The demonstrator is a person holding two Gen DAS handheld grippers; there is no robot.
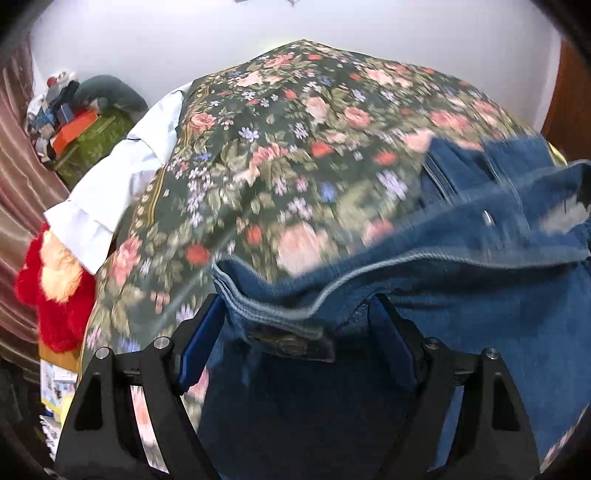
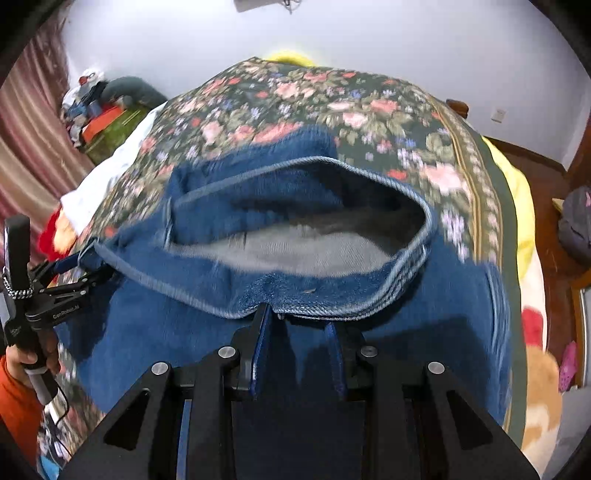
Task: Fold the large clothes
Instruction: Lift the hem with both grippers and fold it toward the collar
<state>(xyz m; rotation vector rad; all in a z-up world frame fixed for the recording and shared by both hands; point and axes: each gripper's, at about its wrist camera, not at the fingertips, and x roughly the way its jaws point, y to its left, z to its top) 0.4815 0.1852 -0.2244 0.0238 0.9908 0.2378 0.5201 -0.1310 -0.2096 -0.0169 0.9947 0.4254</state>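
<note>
**Jeans held at the waistband over a floral bedspread**

In the right wrist view, the right gripper (image 2: 299, 325) sits at the bottom centre, its jaws nearly together and pinching the near edge of the jeans' (image 2: 424, 314) waistband. The waistband gapes just above it, showing the grey inside of the denim. The jeans fill the middle of the frame and lie on the bedspread (image 2: 369, 110).

In the left wrist view, the left gripper (image 1: 295, 317) stands at the bottom centre with its jaws spread wide. The waistband corner with its button (image 1: 286, 345) lies between the blue pads (image 1: 195, 347), but neither pad appears to press on it. From there the denim runs to the right edge of the frame.

At the left edge of the right wrist view, a hand (image 2: 22, 363) with an orange sleeve (image 2: 16, 410) grasps the left gripper's handle.

Farther out, the dark floral bedspread covers the bed up to the frame's upper middle. A white cloth (image 1: 122, 177) and a red plush toy (image 1: 55, 295) lie along its left side in the left wrist view. A yellow blanket (image 2: 517, 192) shows along its right side in the right wrist view.

Beyond, at upper left, are a pink curtain (image 1: 22, 184) and a heap of clutter (image 1: 74, 118) against the white wall (image 1: 332, 26). Both views are motion-blurred.
</note>
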